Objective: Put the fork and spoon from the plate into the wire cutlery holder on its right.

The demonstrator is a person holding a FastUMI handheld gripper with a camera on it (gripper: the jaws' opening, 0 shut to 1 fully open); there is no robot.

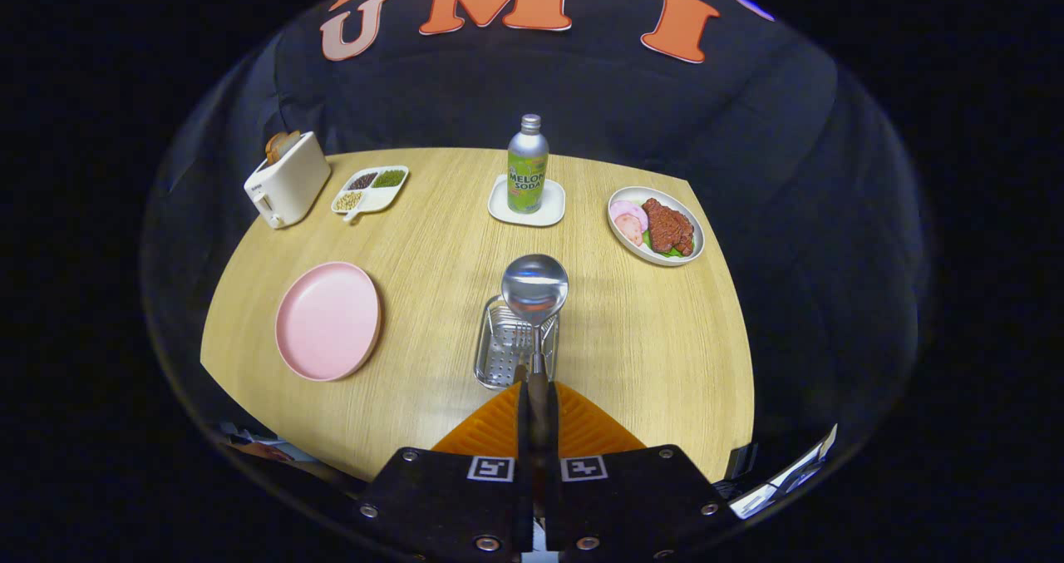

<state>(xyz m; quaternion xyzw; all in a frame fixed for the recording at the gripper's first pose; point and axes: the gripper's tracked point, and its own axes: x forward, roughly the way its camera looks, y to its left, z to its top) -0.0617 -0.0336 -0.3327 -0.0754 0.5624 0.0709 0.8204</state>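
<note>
Gripping the spoon (534, 290) by its handle, the gripper (538, 405) hung above the wire cutlery holder (509, 345), both fingers clamped on the handle and the bowl pointing away over the holder's far end. A fork (524, 336) lay inside the holder. Left of the holder sat the pink plate (327, 320) on the tabletop (648, 338); beyond the holder stood a soda bottle (528, 165).
</note>
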